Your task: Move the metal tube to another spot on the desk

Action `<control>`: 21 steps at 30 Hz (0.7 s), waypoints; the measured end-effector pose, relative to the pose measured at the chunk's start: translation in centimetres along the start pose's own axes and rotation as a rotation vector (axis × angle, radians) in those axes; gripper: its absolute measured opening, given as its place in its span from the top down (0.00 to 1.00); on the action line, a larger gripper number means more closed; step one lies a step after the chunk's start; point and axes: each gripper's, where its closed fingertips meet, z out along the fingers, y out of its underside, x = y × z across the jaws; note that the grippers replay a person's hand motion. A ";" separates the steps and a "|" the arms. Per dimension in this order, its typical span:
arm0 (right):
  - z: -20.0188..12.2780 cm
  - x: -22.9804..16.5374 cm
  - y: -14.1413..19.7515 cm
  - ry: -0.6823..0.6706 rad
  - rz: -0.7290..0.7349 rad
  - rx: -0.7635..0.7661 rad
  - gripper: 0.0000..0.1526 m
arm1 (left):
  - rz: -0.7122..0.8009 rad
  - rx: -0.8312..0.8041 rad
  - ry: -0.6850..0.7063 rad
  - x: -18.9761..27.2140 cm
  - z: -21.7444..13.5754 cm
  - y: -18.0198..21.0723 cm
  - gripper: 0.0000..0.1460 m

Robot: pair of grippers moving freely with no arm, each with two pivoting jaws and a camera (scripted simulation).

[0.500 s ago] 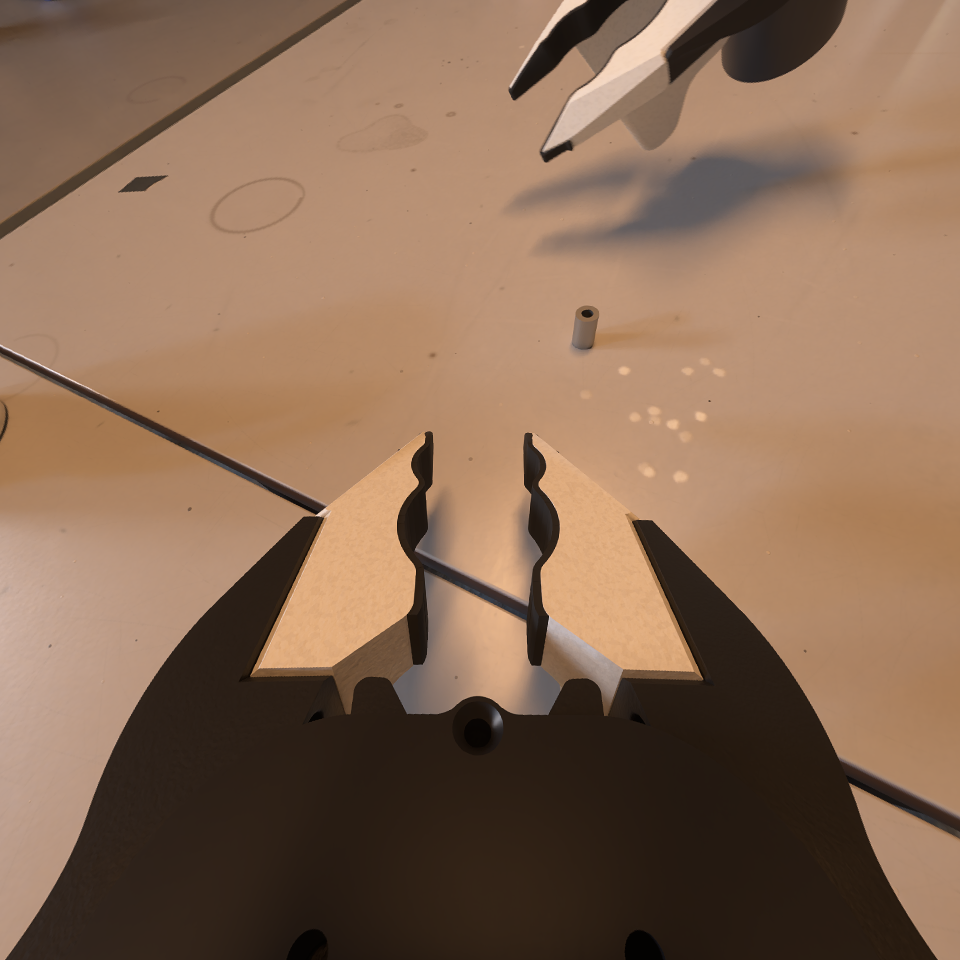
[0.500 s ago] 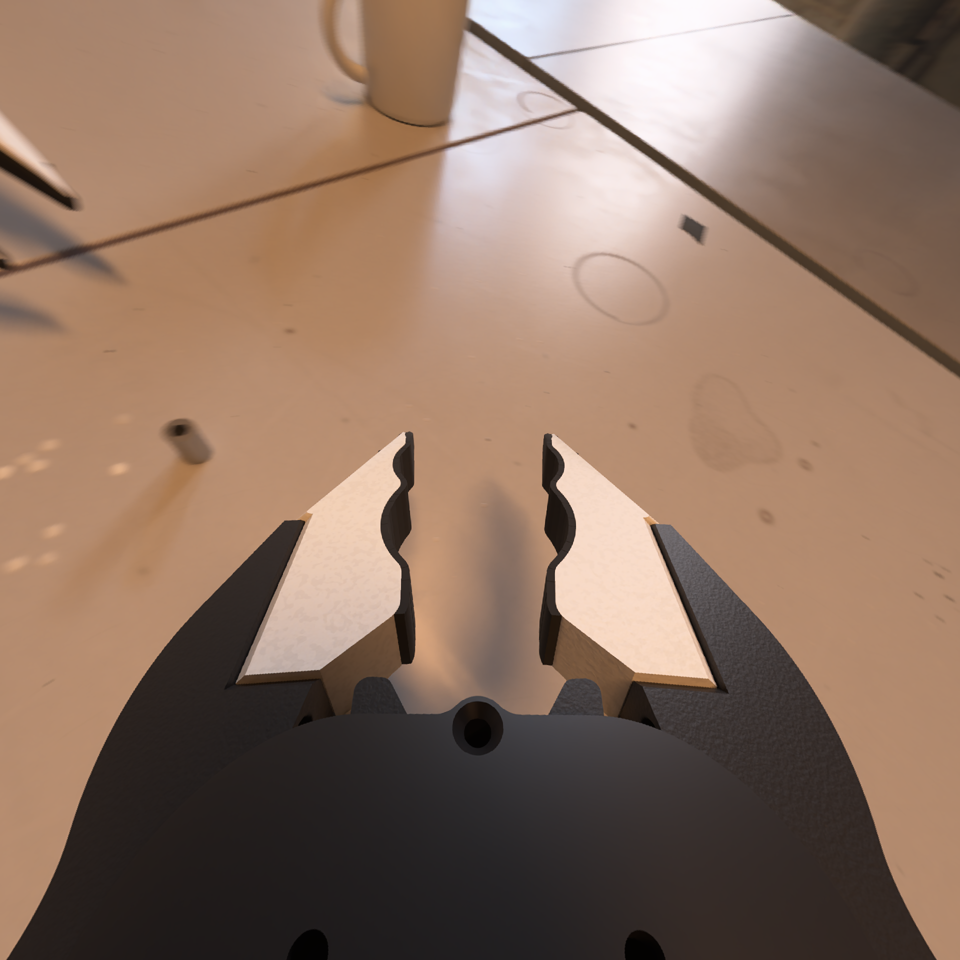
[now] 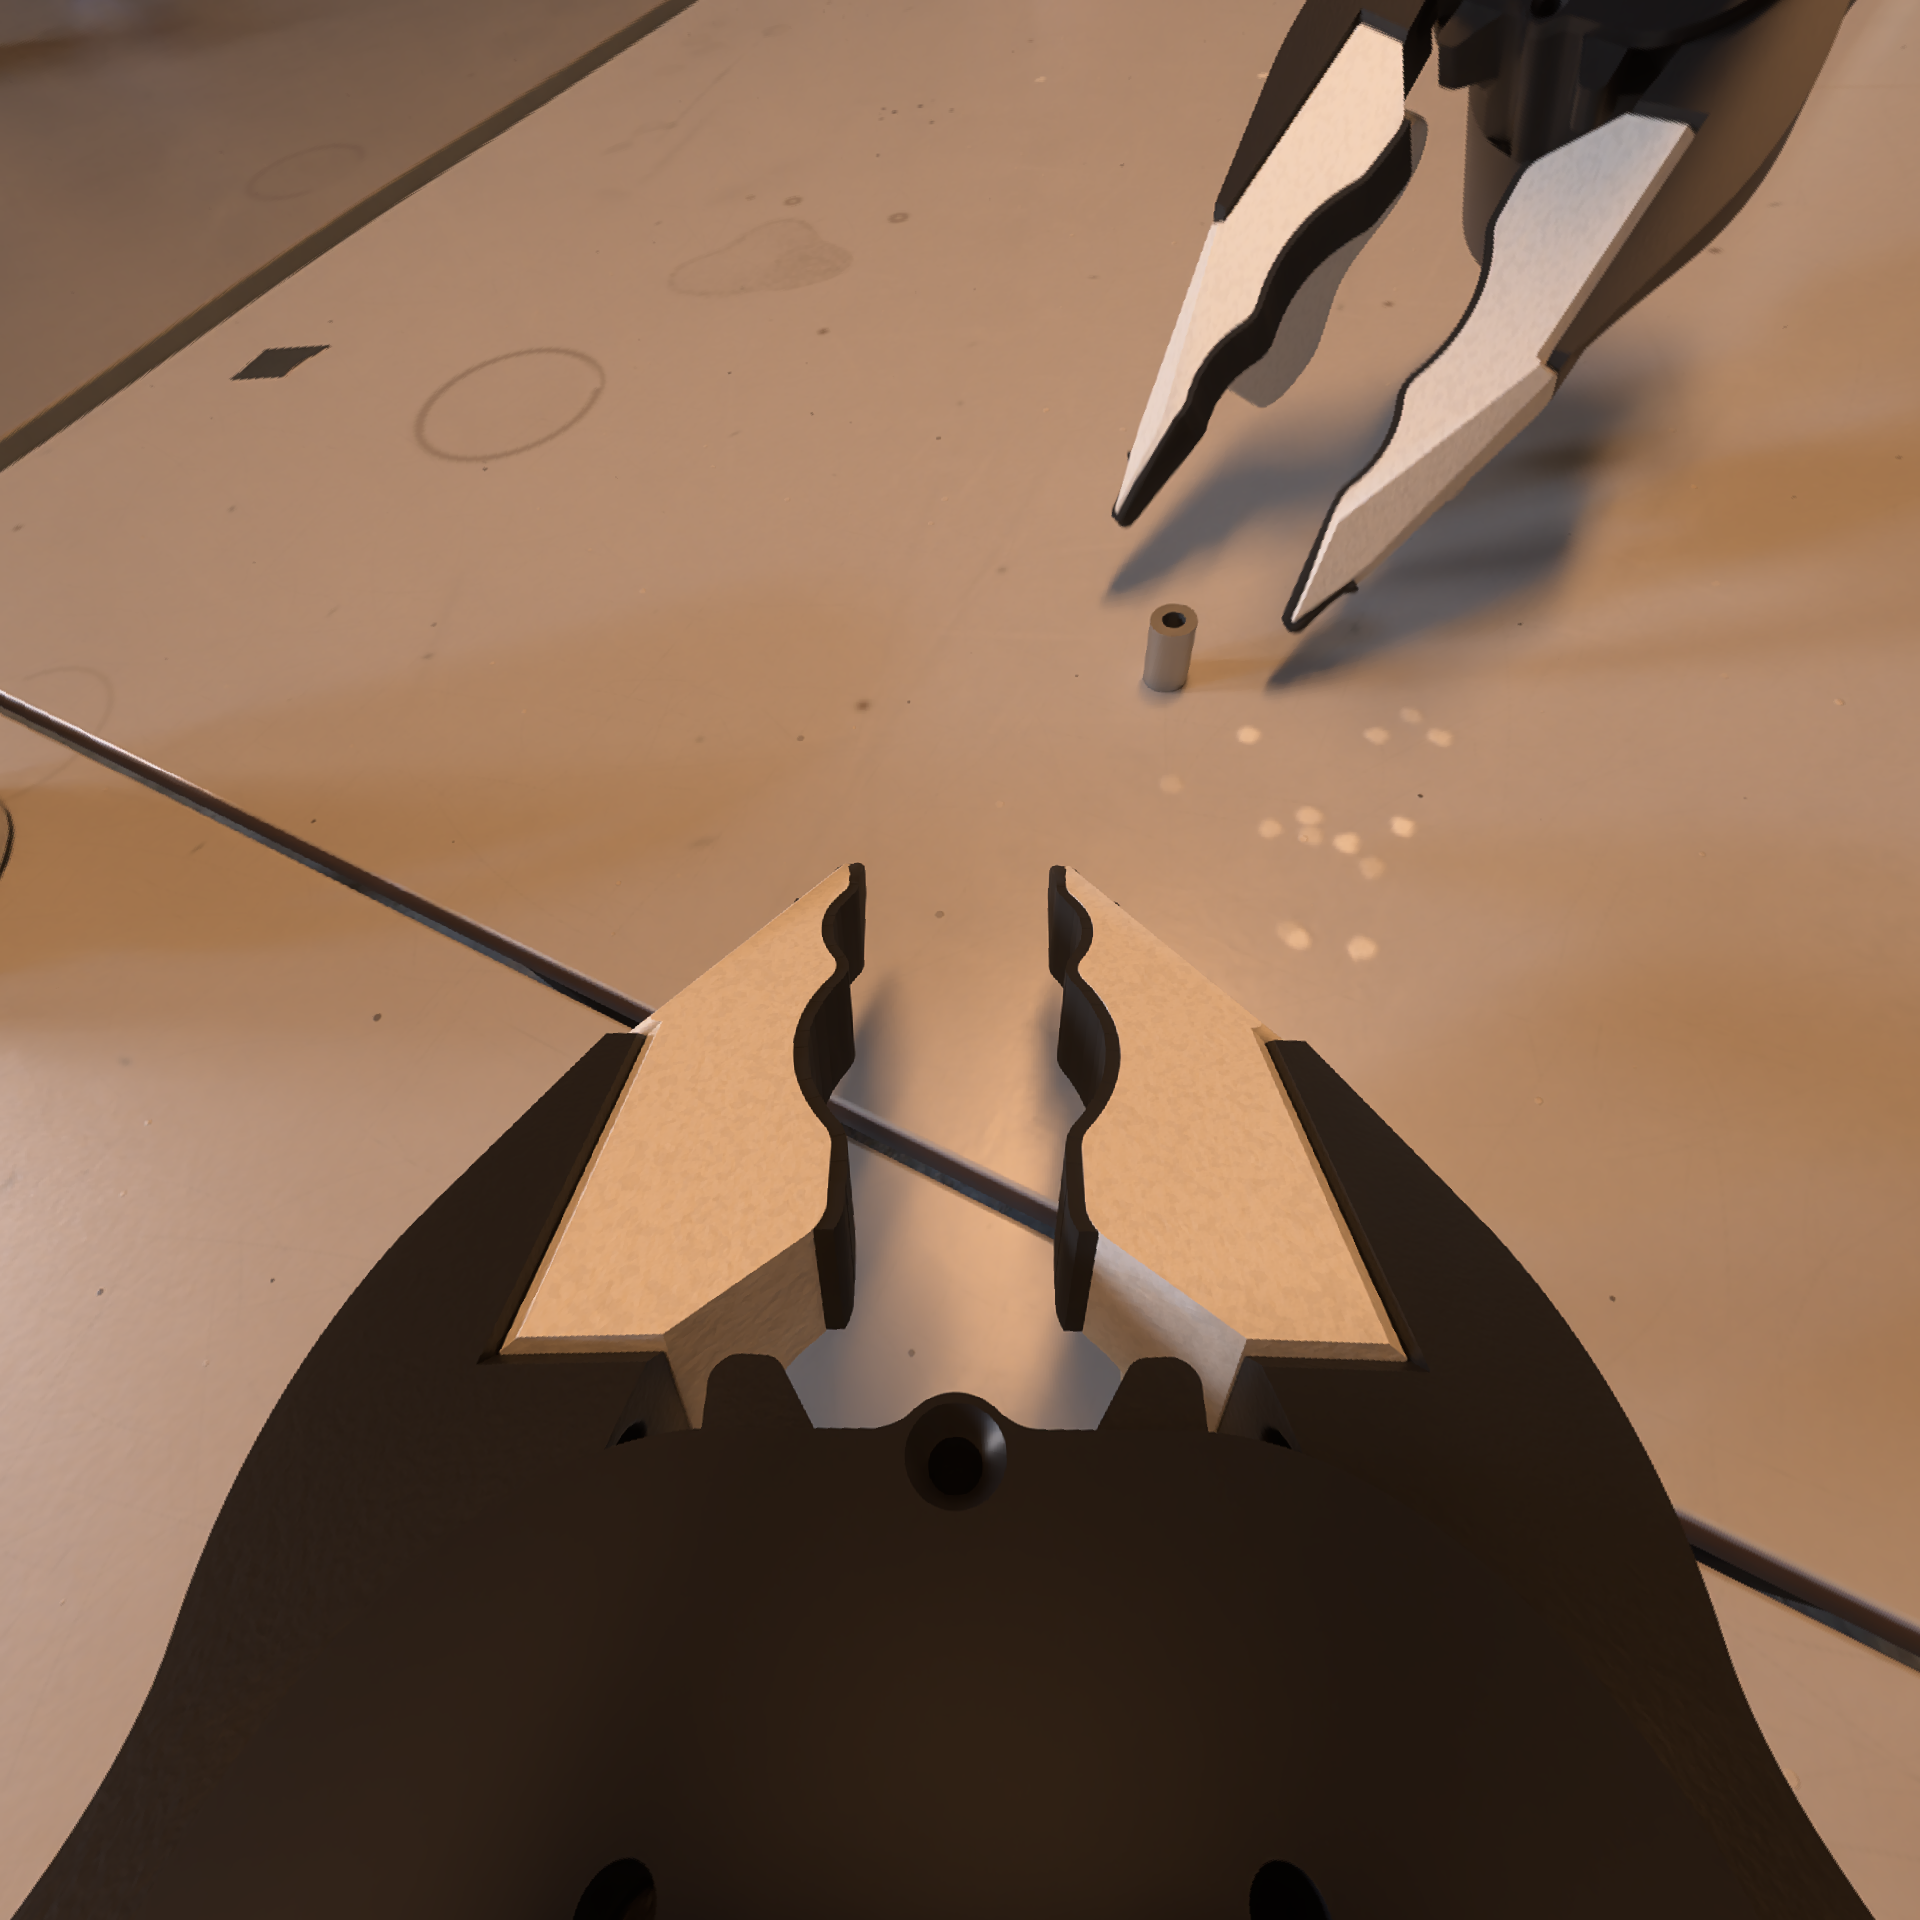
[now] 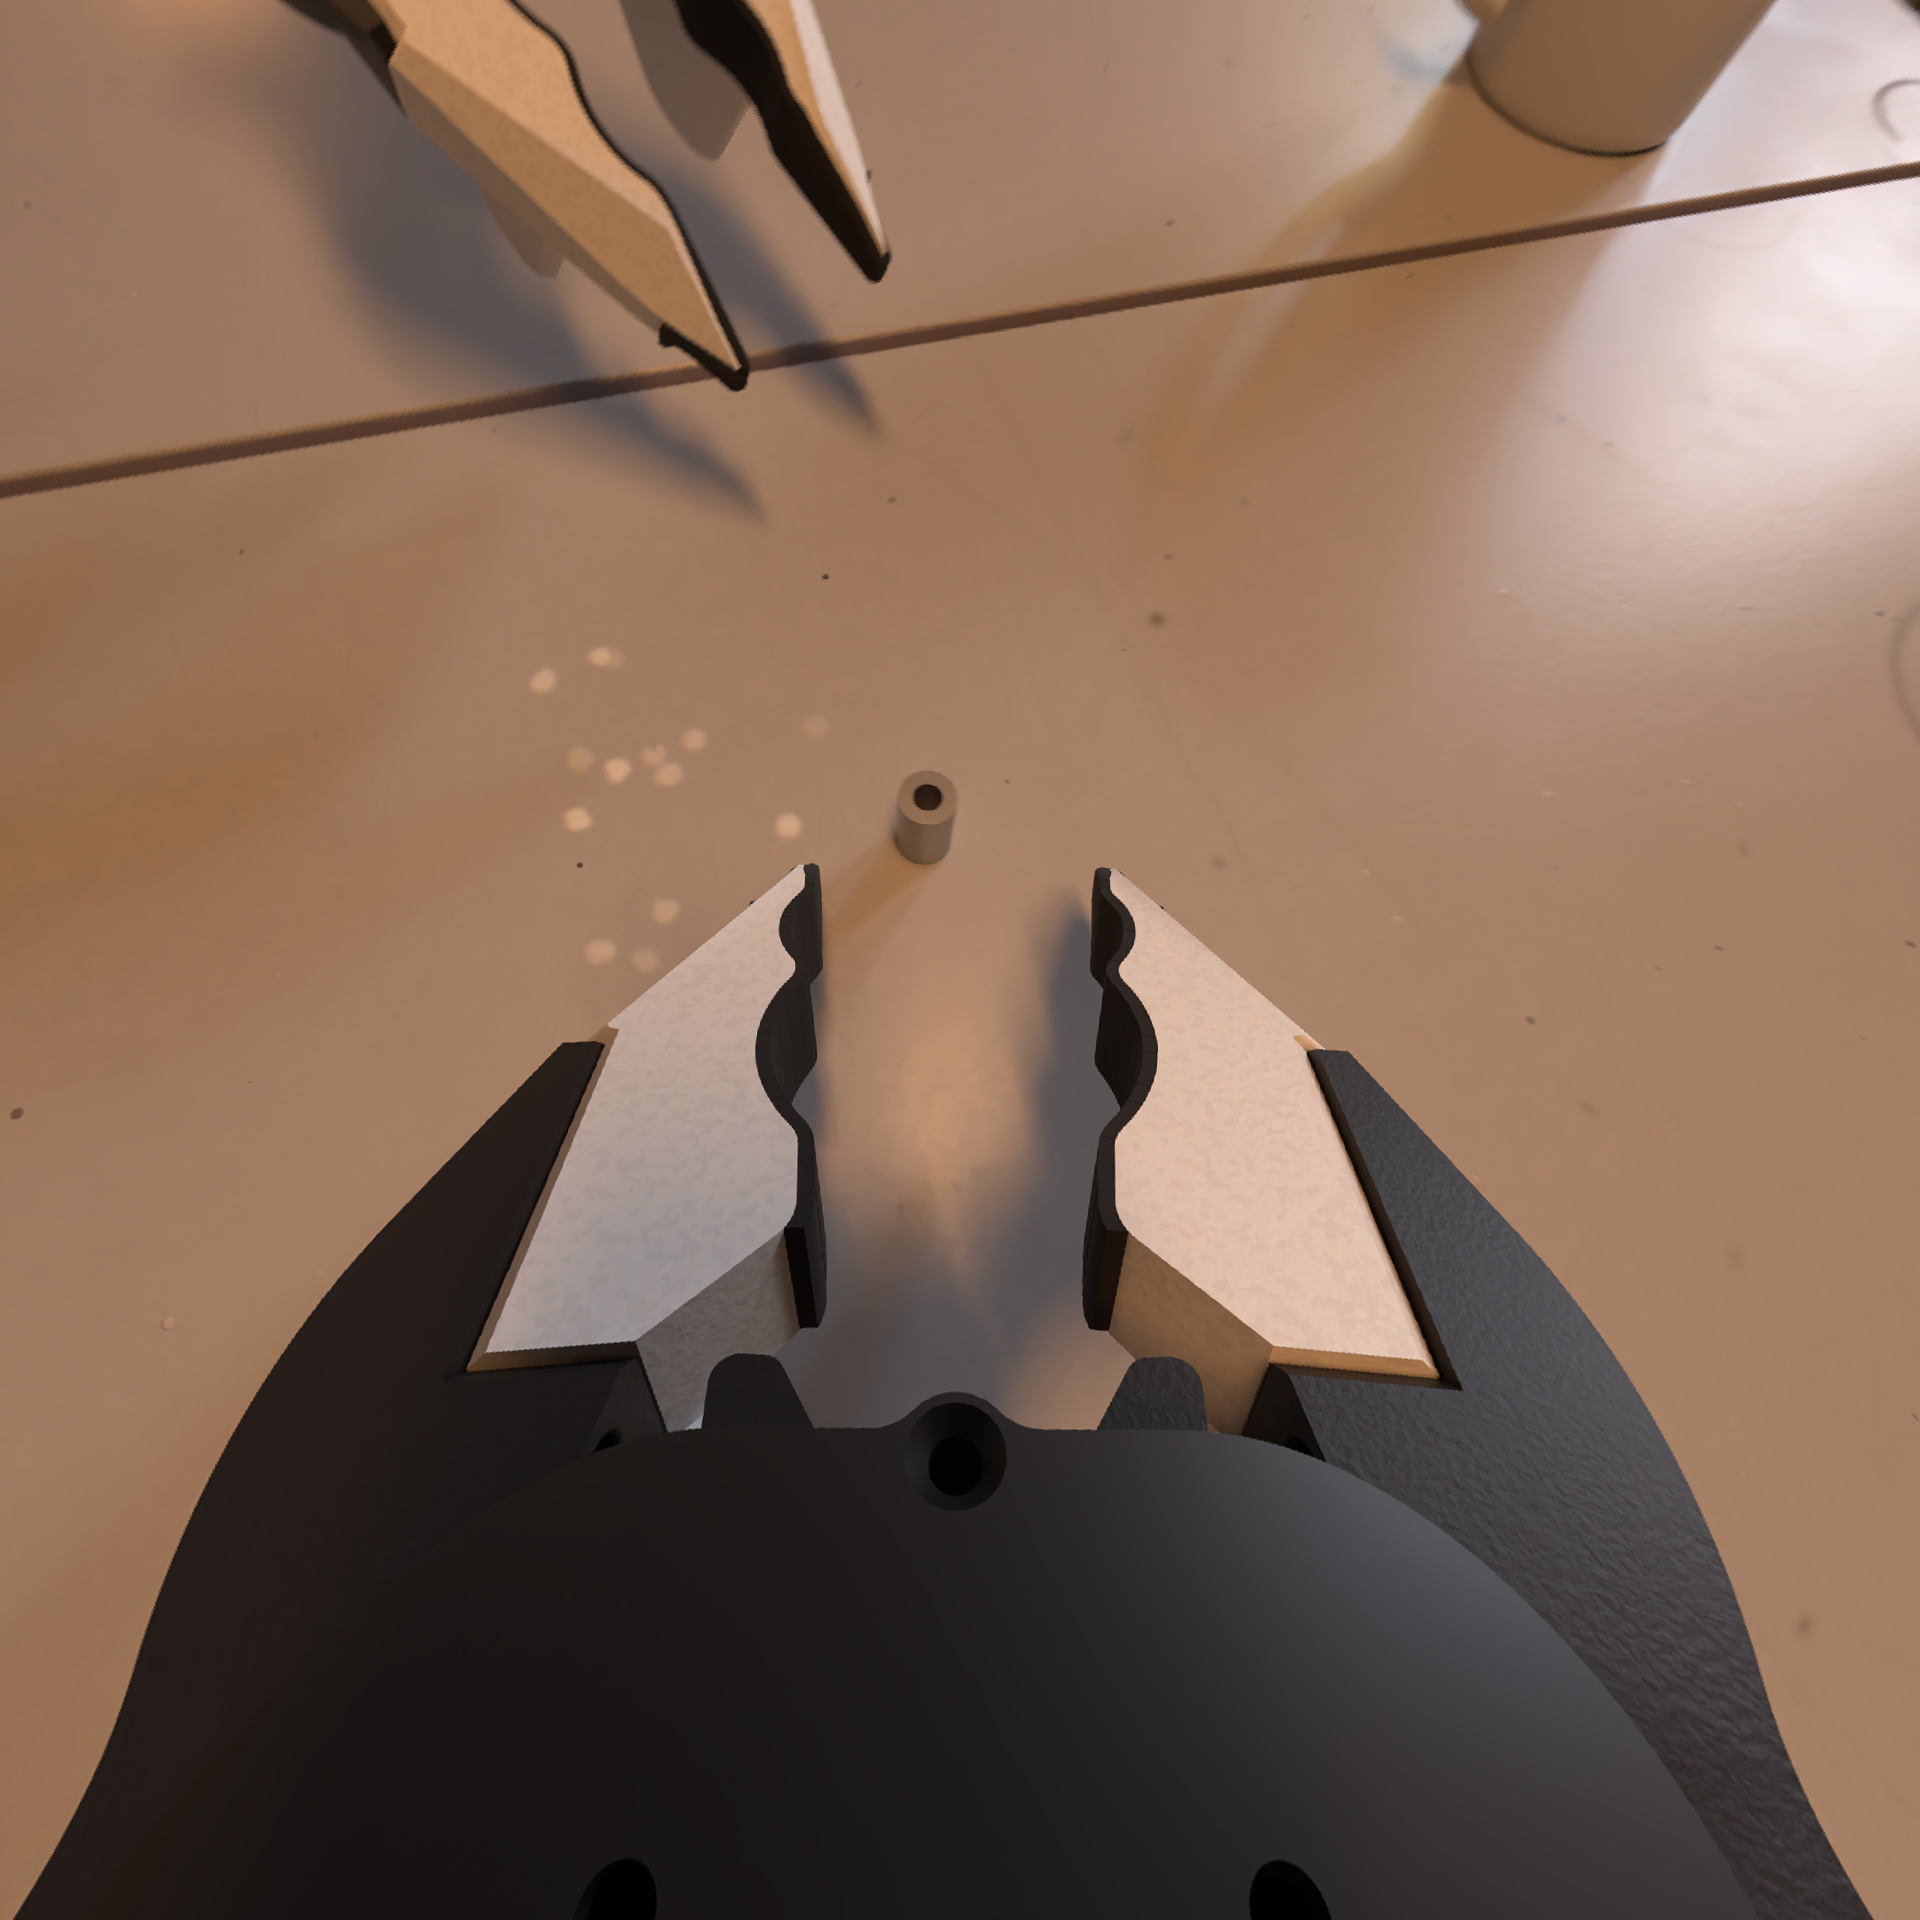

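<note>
1. Metal tube (image 4: 925,817): stands upright on the desk (image 4: 1351,727), bore facing up, touching neither gripper.
2. Right gripper (image 4: 954,883): released, fingers spread, empty; tips near the tube, which sits just ahead of the gap, toward its left finger.
3. Left gripper (image 3: 954,878): released, empty, well apart from the tube, over a dark seam (image 3: 312,852) in the desk.
4. Pale spots (image 4: 623,769) lie beside the tube.
5. White mug (image 4: 1600,73): stands at the far corner.

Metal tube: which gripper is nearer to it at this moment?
Right. The right gripper hangs open just short of the upright metal tube, not touching it. The left gripper is open and farther back, over the desk seam.
</note>
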 end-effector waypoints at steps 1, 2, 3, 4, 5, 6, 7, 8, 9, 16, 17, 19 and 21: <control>0.3 -0.3 0.1 -0.008 -0.006 -0.014 0.66 | 0.001 -0.002 0.000 0.0 0.0 0.0 0.76; 0.6 -0.5 0.1 -0.010 -0.009 -0.028 0.67 | 0.002 -0.003 0.001 0.0 0.0 0.0 0.76; 0.9 -0.6 0.0 -0.008 -0.011 -0.041 0.69 | 0.002 -0.005 0.002 0.1 0.0 0.1 0.76; 1.2 -0.6 -0.1 -0.005 -0.014 -0.047 0.71 | 0.003 -0.007 0.002 0.1 0.1 0.1 0.76; 1.4 -0.7 -0.3 -0.006 -0.013 -0.053 0.74 | 0.005 -0.008 0.003 0.1 0.1 0.1 0.76; 1.6 -0.7 -0.4 -0.006 -0.008 -0.064 0.76 | 0.007 -0.009 0.003 0.1 0.1 0.1 0.76; 1.9 -0.6 -0.5 -0.007 -0.006 -0.083 0.78 | 0.009 -0.009 0.003 0.1 0.1 0.1 0.76; 2.1 -0.5 -0.4 -0.008 -0.006 -0.106 0.80 | 0.011 -0.010 0.003 0.2 0.1 0.1 0.76; 2.2 -0.4 -0.3 -0.008 -0.006 -0.129 0.82 | 0.012 -0.010 0.003 0.2 0.1 0.1 0.76; 2.3 -1.1 -0.1 -0.051 -0.051 -0.189 0.92 | 0.019 -0.016 0.014 0.5 0.1 0.2 0.76; 2.1 -1.6 -0.2 -0.076 -0.072 -0.187 0.92 | 0.020 -0.016 0.016 0.6 0.1 0.2 0.76; 1.5 -3.1 -0.4 -0.138 -0.133 -0.162 0.92 | 0.020 -0.016 0.020 0.7 0.1 0.2 0.76; 0.8 -4.8 -0.6 -0.205 -0.177 -0.140 0.92 | 0.022 -0.019 0.023 0.8 0.1 0.2 0.76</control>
